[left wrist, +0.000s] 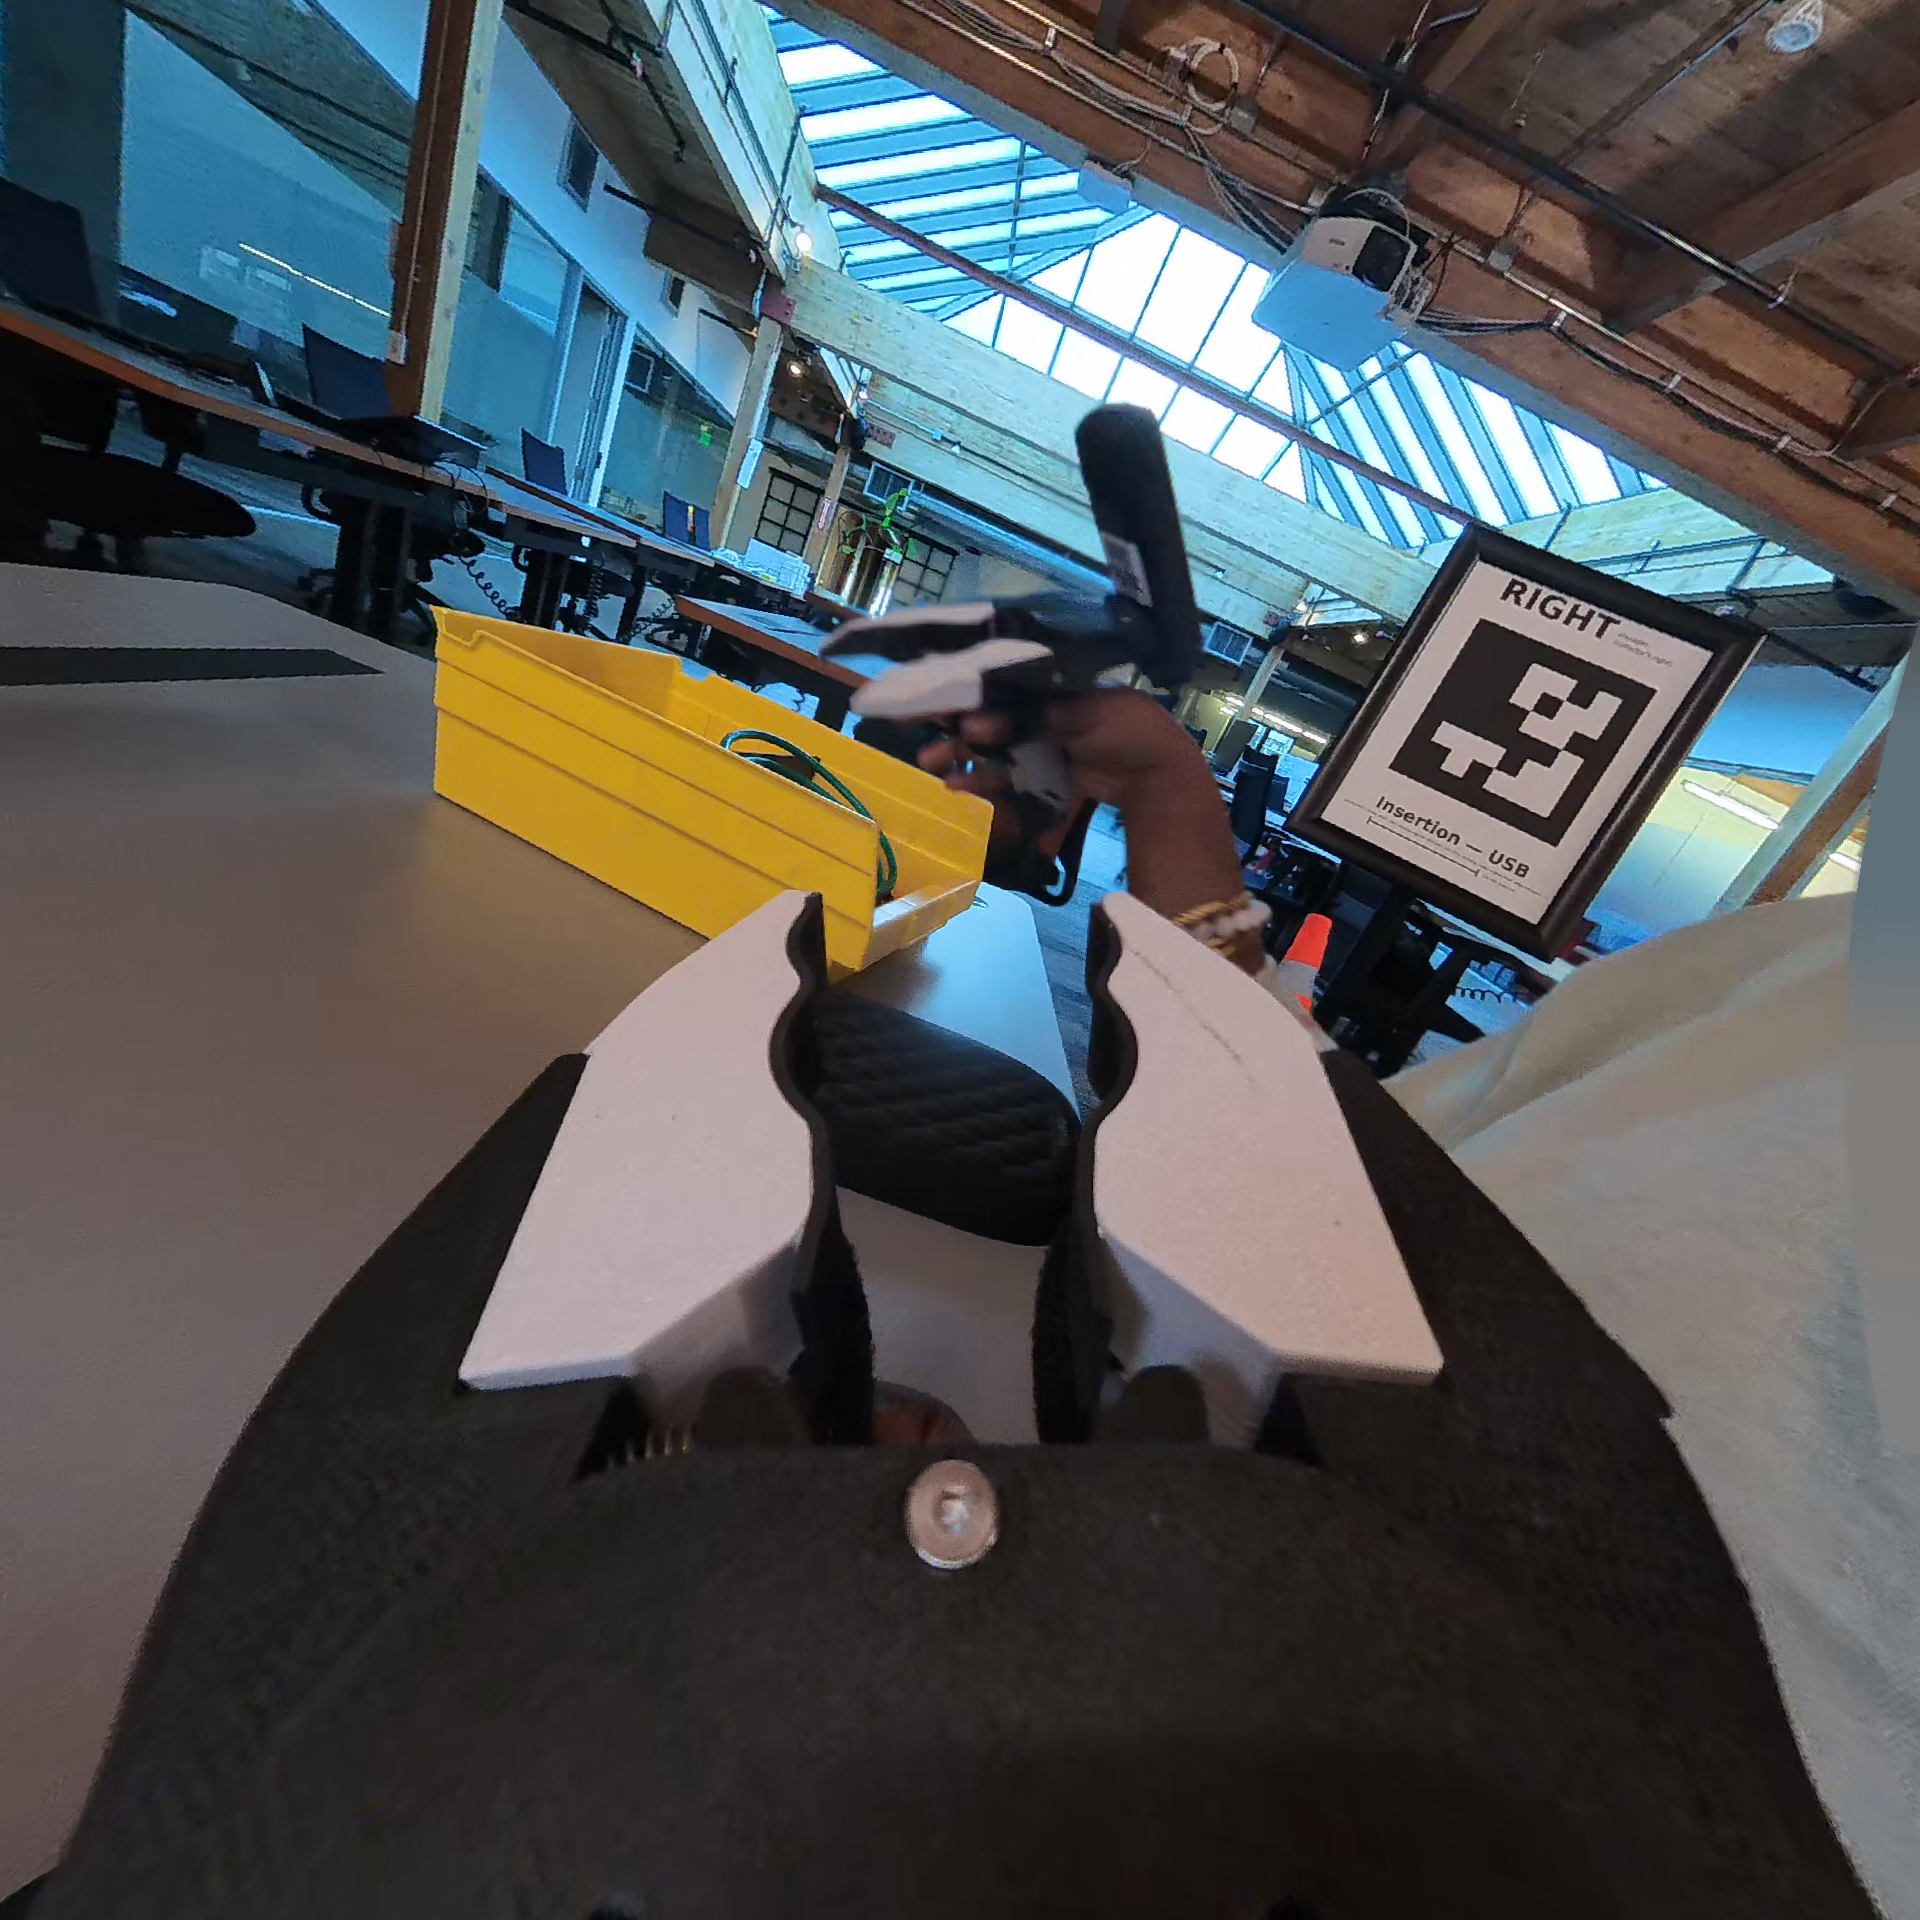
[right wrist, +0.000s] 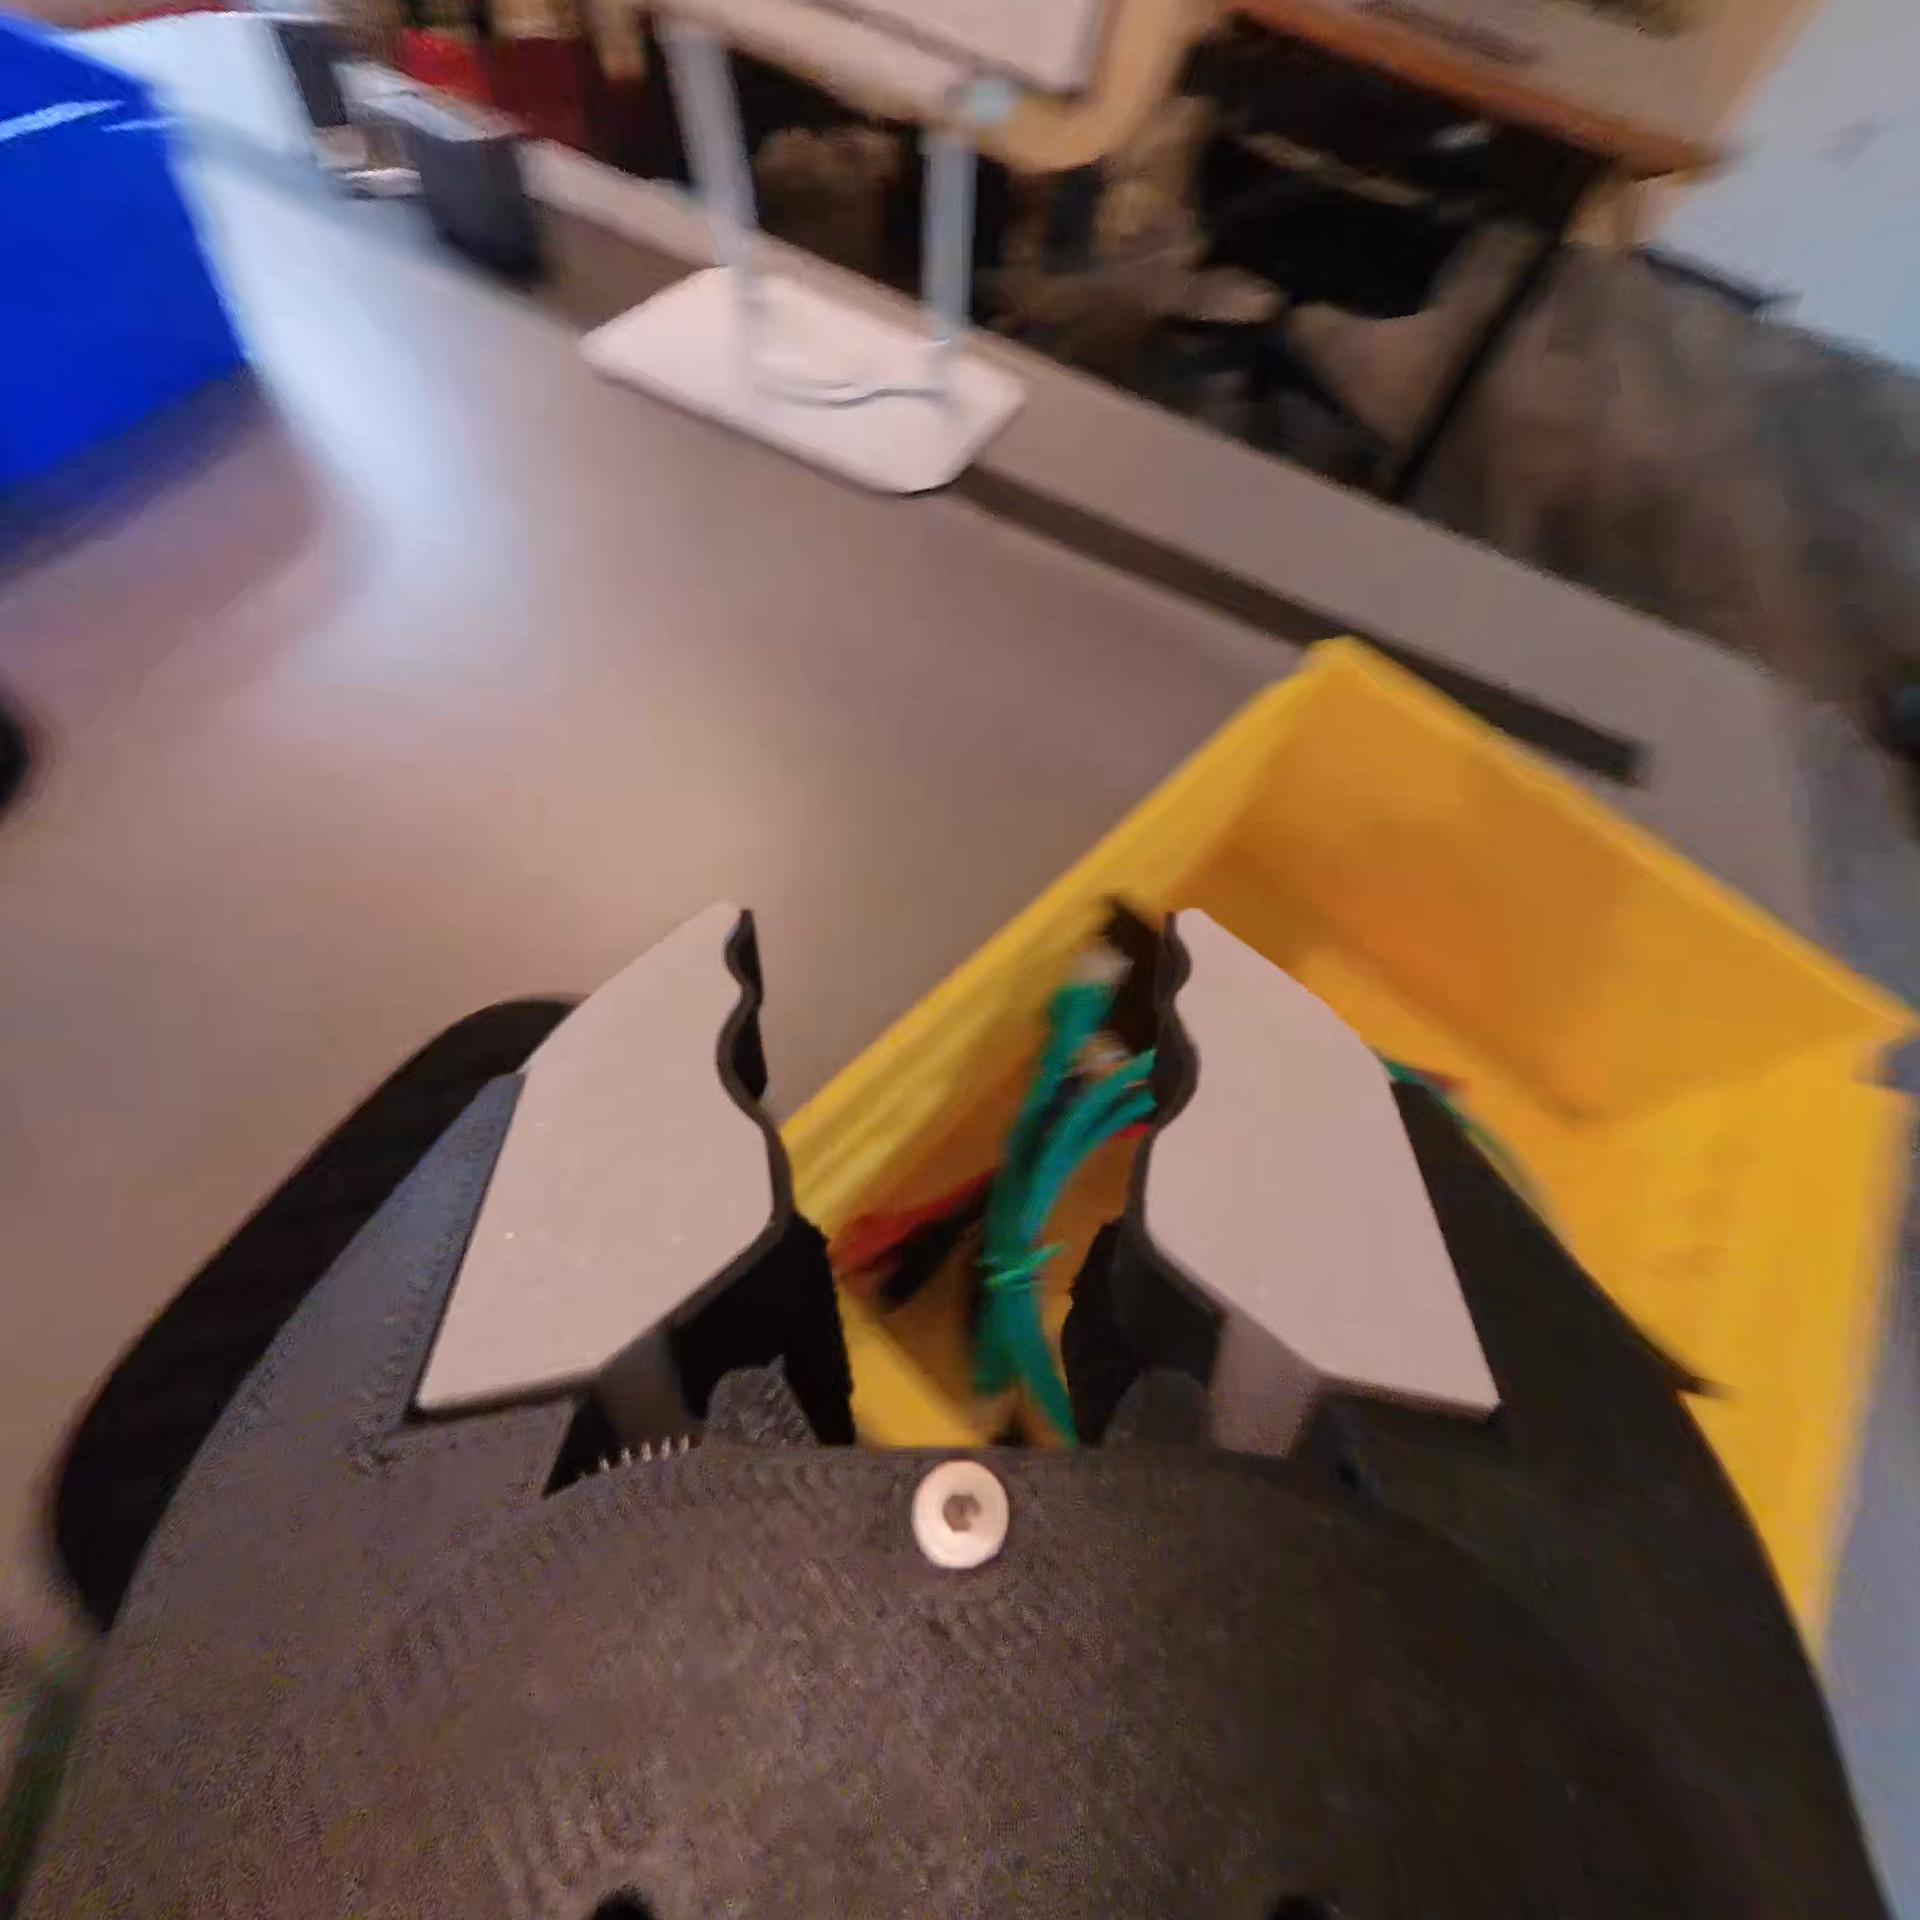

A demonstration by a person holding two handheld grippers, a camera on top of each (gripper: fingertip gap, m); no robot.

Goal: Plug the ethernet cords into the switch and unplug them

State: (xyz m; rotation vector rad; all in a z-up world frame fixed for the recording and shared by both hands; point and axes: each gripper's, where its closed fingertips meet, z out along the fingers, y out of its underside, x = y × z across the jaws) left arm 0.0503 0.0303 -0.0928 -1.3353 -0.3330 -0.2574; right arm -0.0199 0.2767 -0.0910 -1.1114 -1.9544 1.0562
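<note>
**Inspector:** Cords (right wrist: 1049, 1174) are lying bundled inside the yellow bin (right wrist: 1475, 935), at the end nearest the right gripper (right wrist: 961, 925). Green is dominating the bundle, with red and black strands showing beneath; blur is preventing an exact count.

**Assistant:** Jaw condition?

**Inspector:** The right gripper is hanging over that end of the bin with its jaws released and holding nothing. The left gripper (left wrist: 956, 909) is sitting low, short of the bin's near corner, jaws likewise spread and empty.

**Assistant:** Handling?

**Inspector:** I am judging the cords light, limp and prone to tangling, so a pull on the loop may be dragging its neighbours along. Taking hold at the stiff plug end is looking the sounder choice; the latch tab there is probably fragile.

**Assistant:** Tally?

**Inspector:** One bin, two grippers, one framed marker sign (left wrist: 1527, 727) standing beyond the bin. No switch is showing in either view.
</note>
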